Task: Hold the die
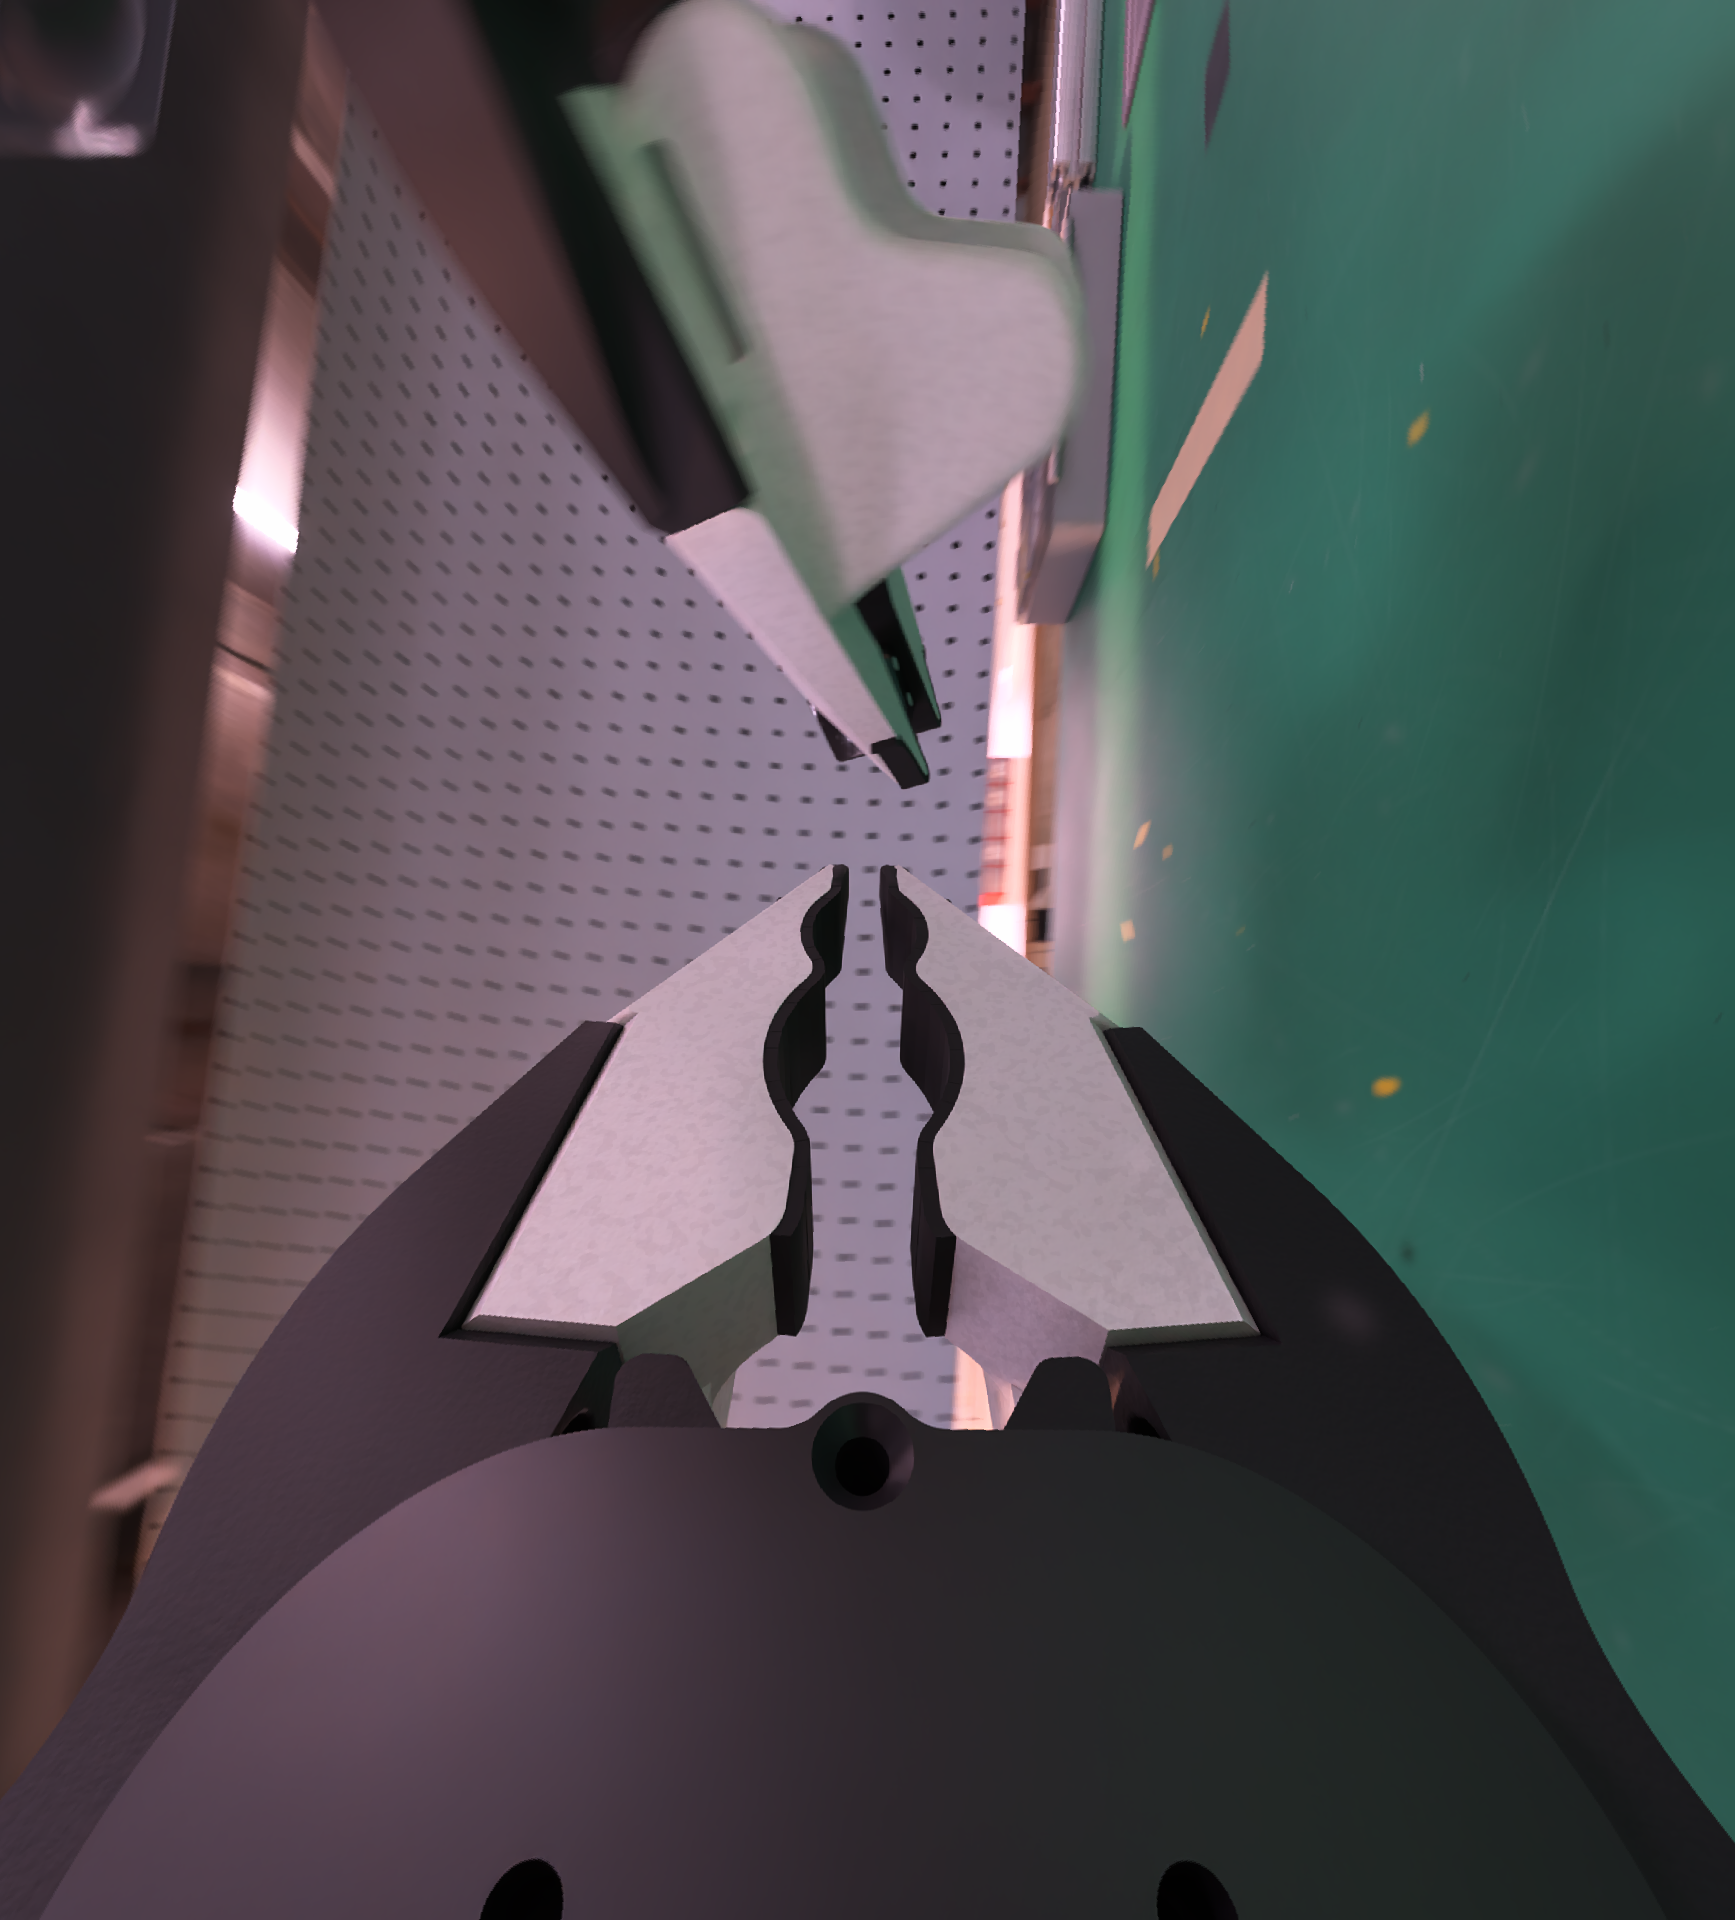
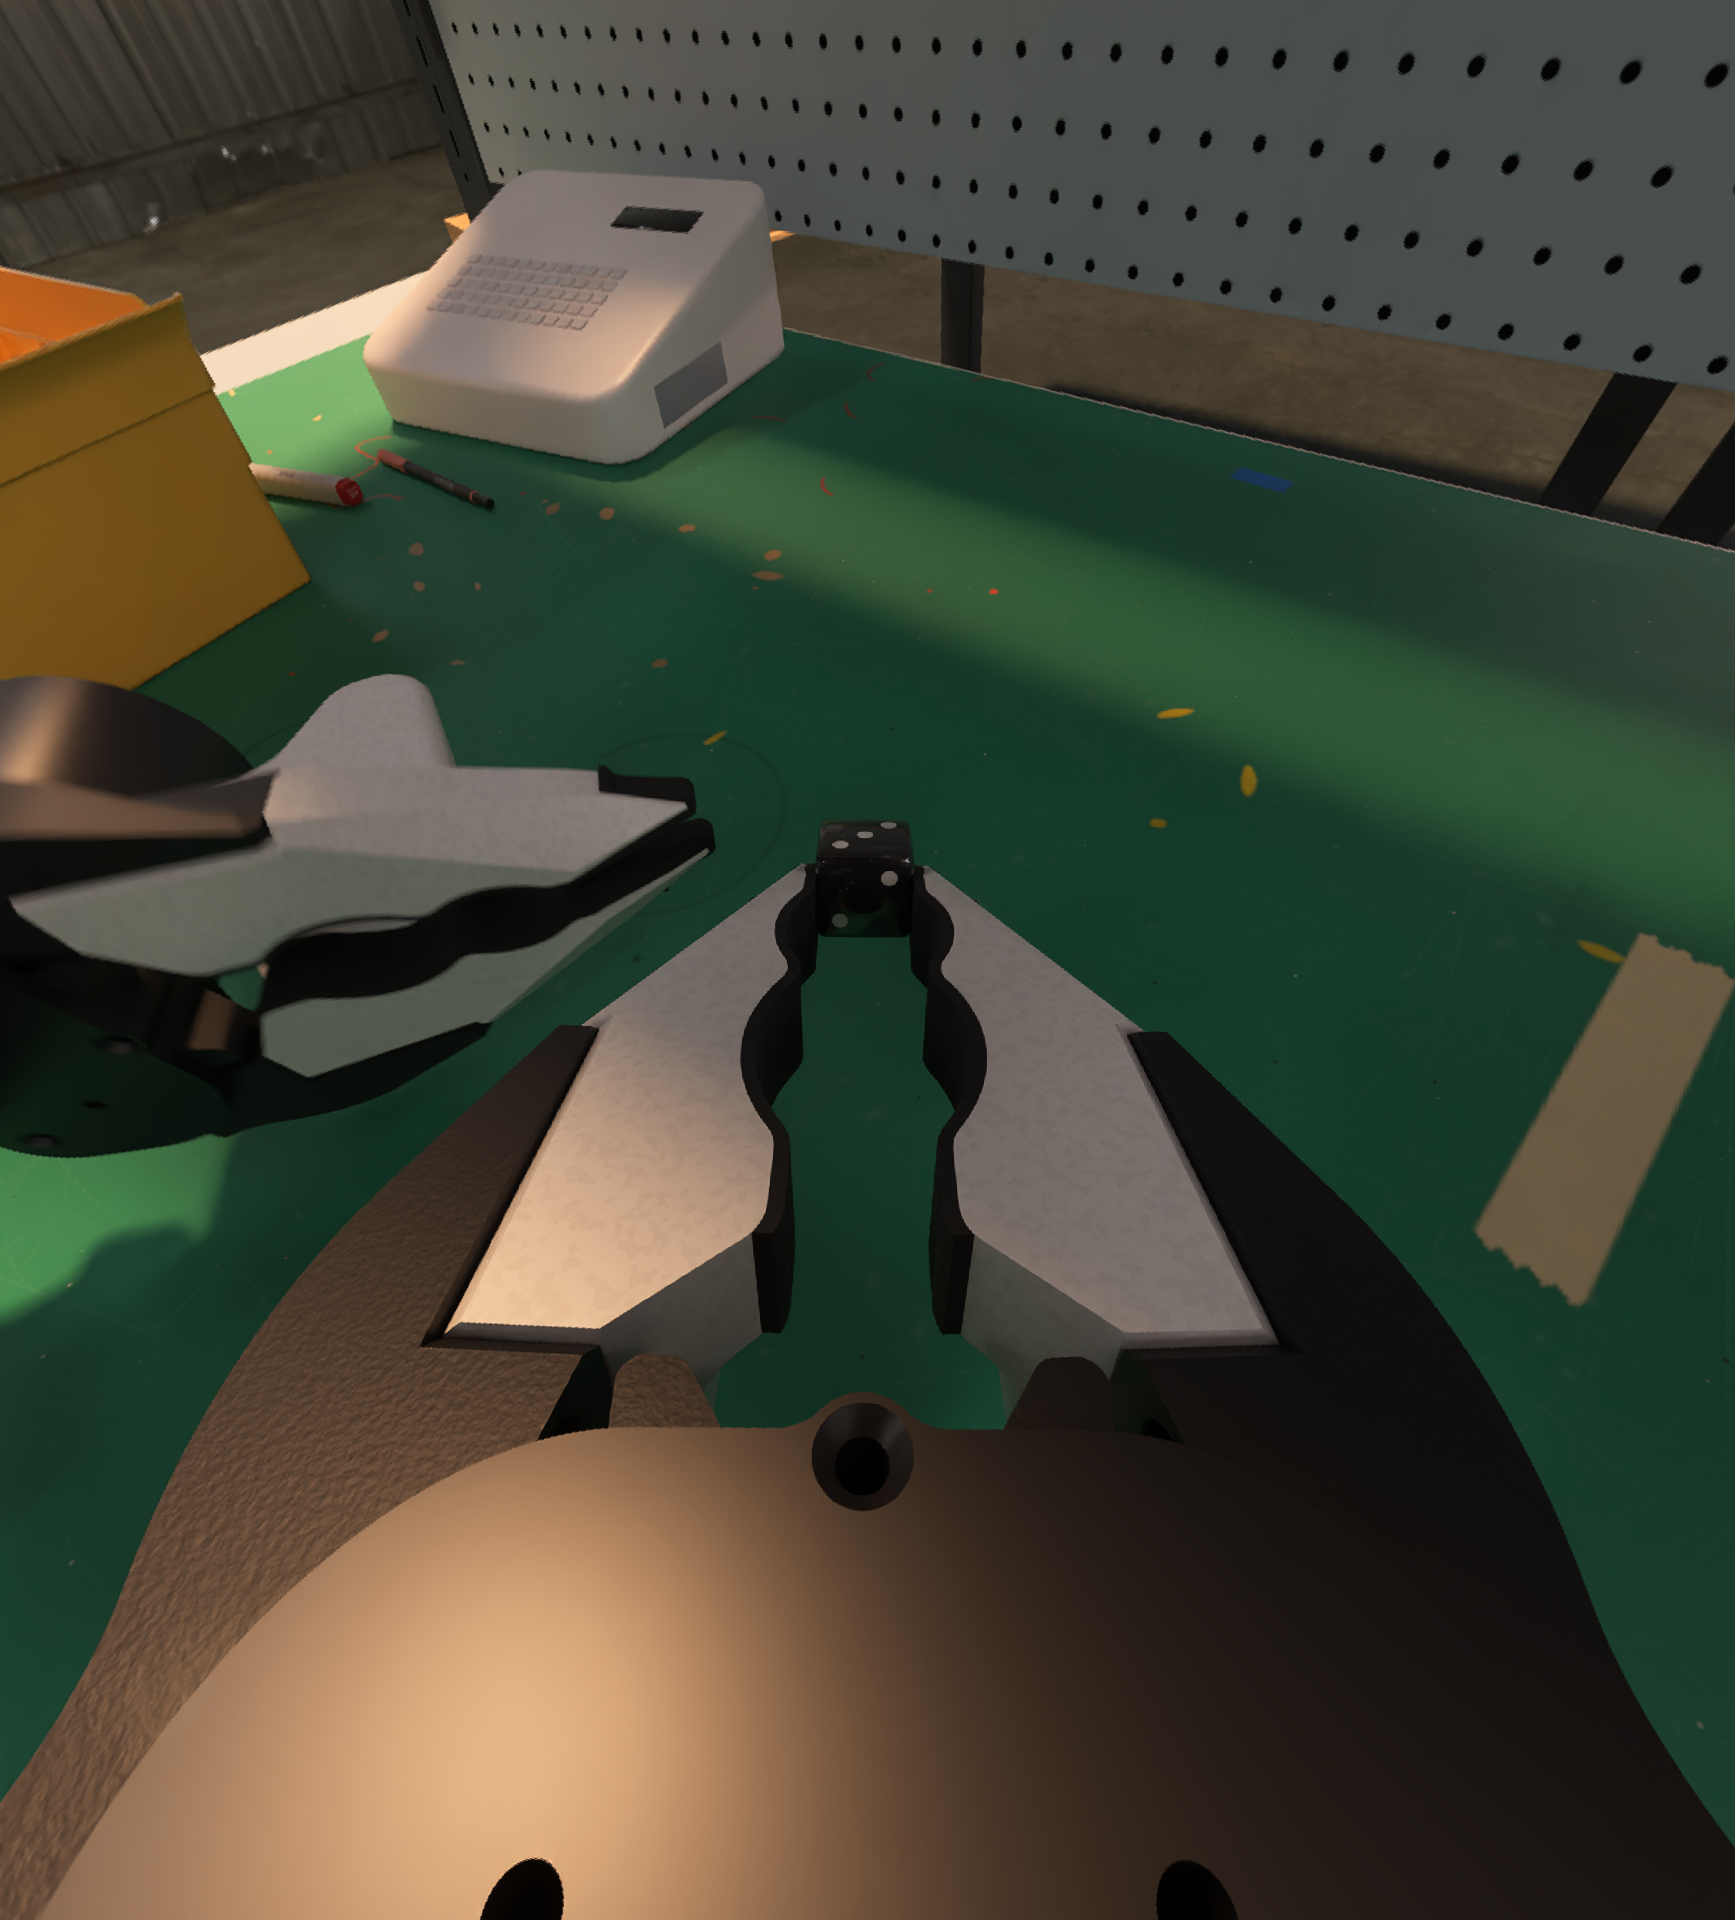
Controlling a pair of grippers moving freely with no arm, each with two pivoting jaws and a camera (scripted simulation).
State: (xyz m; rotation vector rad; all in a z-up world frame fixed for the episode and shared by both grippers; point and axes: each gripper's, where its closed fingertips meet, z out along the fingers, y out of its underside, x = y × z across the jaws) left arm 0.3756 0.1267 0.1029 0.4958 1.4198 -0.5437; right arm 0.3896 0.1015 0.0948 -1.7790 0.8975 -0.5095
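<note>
A small black die (image 2: 863, 881) with white pips is pinched between the fingertips of my right gripper (image 2: 863, 883), which is shut on it a little above the green mat (image 2: 1154, 644). My left gripper (image 1: 863, 875) is rolled on its side with its jaws nearly together and nothing between them. In the right wrist view the left gripper (image 2: 681, 821) sits just left of the die, tips pointing at it, a short gap away. In the left wrist view the right gripper (image 1: 878, 753) hangs just ahead of my left tips. I cannot make out the die there.
A white sloped keypad device (image 2: 582, 312) stands at the back left. A yellow box (image 2: 63, 499) stands at the left, with a marker (image 2: 312, 486) and a pen (image 2: 437, 480) beside it. A tan tape strip (image 2: 1611, 1112) lies to the right. A pegboard wall (image 2: 1154, 156) closes the back.
</note>
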